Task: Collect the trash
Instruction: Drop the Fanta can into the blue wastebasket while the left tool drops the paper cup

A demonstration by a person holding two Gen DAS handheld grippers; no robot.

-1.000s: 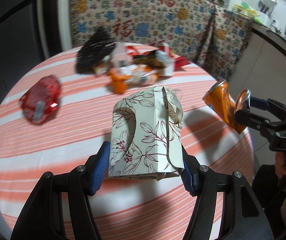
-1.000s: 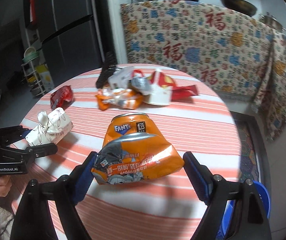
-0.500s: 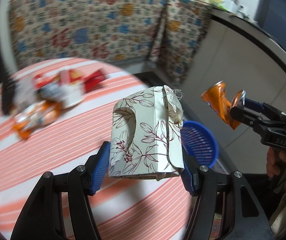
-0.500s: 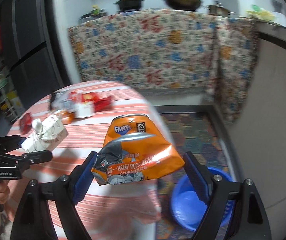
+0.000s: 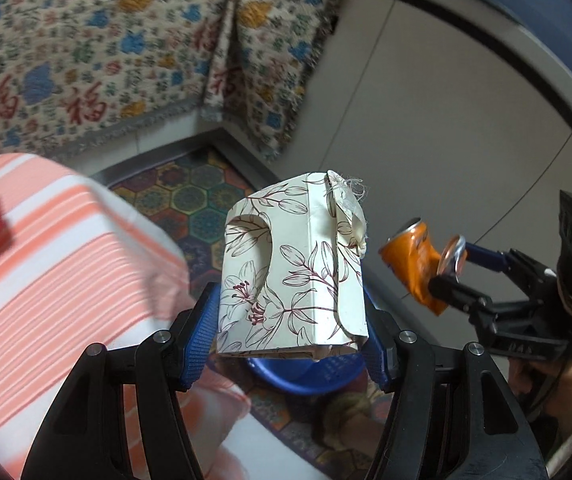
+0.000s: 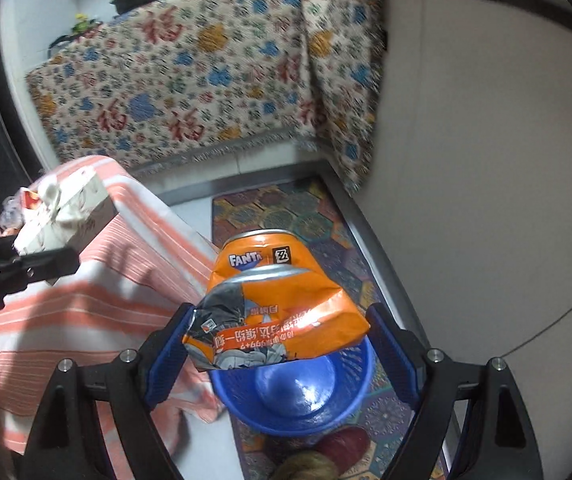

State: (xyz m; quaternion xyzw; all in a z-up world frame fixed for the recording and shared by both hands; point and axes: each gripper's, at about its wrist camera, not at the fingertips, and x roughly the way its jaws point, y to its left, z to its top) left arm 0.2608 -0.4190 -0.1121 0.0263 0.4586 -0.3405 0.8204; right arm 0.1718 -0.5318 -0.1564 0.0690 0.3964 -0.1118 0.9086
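— Look, both hands have swung away from the table [image 6: 98, 280]. A moment ago they were over the striped cloth, with the pile of wrappers behind them. Now they are past the table's edge, out over the floor.

— What is each one carrying?

— The left gripper [image 5: 291, 320] has its blue pads [image 5: 202, 332] pinching the flowery paper box [image 5: 293, 268] by its two sides. The right gripper [image 6: 282, 348] is pinching the squashed orange can [image 6: 278, 316], one pad on each end.

— Where does it all go?

— Into the blue basket [image 6: 349, 396] on the patterned mat [image 6: 286, 208], just beside the table. The can hangs right above it. The box is above its rim too, I think, though the box hides most of it.

— So the carrying is nearly done?

— I think so. Next they only need to let go. The basket looks empty, so these would be the first two in. More trash seems to wait at the table's far edge, but it is blurry
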